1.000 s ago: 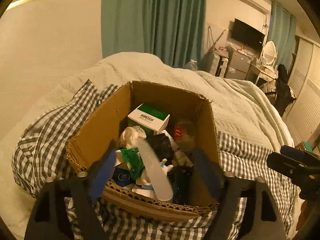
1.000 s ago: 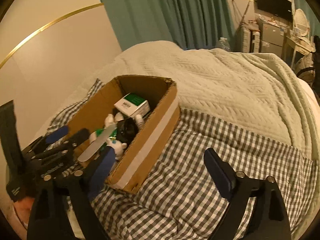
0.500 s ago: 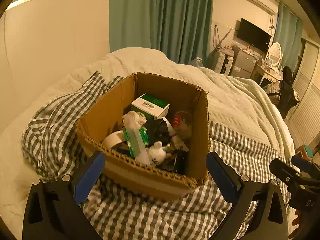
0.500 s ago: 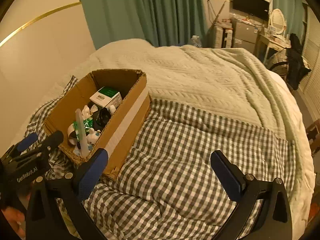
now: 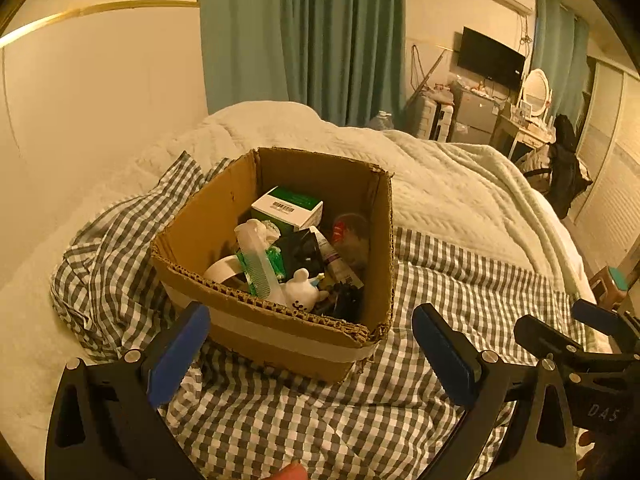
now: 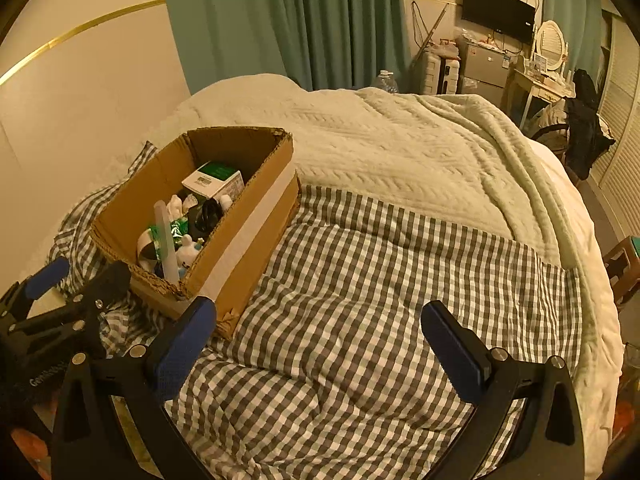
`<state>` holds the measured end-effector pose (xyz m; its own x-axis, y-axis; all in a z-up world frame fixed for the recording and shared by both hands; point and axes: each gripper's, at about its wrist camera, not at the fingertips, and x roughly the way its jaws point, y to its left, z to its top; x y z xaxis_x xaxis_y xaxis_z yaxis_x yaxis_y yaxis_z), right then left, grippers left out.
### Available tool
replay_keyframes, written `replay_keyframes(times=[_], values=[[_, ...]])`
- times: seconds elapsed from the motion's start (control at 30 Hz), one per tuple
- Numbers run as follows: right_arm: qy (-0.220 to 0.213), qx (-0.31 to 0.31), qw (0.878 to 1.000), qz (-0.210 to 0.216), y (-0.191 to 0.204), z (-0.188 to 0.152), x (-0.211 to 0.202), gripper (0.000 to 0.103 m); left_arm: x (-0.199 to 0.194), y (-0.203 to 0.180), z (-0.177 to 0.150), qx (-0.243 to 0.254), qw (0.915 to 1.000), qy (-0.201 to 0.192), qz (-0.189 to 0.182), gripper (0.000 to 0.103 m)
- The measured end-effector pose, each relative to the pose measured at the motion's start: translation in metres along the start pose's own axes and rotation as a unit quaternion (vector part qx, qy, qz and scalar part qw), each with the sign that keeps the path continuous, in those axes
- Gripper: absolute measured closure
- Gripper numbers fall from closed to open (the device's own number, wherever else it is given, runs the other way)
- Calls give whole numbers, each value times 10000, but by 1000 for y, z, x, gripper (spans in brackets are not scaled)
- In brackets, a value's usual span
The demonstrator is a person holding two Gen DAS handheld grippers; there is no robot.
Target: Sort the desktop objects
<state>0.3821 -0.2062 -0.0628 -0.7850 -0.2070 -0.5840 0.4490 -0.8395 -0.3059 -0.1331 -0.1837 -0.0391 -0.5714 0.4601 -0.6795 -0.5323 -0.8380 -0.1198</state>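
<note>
An open cardboard box (image 5: 208,220) stands on a checked cloth (image 5: 460,280) spread over a bed. Inside it lie a pale comb (image 5: 258,260), a white plush toy (image 5: 302,290), a green and white carton (image 5: 286,208) and several smaller items. My left gripper (image 5: 310,344) hangs open just in front of the box's near wall, holding nothing. In the right wrist view the box (image 6: 248,240) sits at the left, with the comb (image 6: 166,236) leaning on its near rim. My right gripper (image 6: 320,344) is open and empty over the cloth (image 6: 380,280), right of the box.
A cream quilt (image 5: 440,184) covers the bed beyond the cloth. A wall runs along the left and teal curtains (image 5: 304,32) hang behind. Furniture and a television (image 6: 498,10) stand at the far right. The bed edge drops off at the right (image 6: 600,280).
My left gripper has drawn back from over the box, leaving the comb inside. The right gripper has swung right over the cloth. Both pairs of jaws stand wider than before.
</note>
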Motion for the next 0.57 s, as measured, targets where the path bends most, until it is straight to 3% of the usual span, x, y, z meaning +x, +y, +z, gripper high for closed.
replay_keyframes(times=[0.57], values=[[179,96,9998,22,-15,-8,8,1,3,-12,-4,182,9998,19,119,0]])
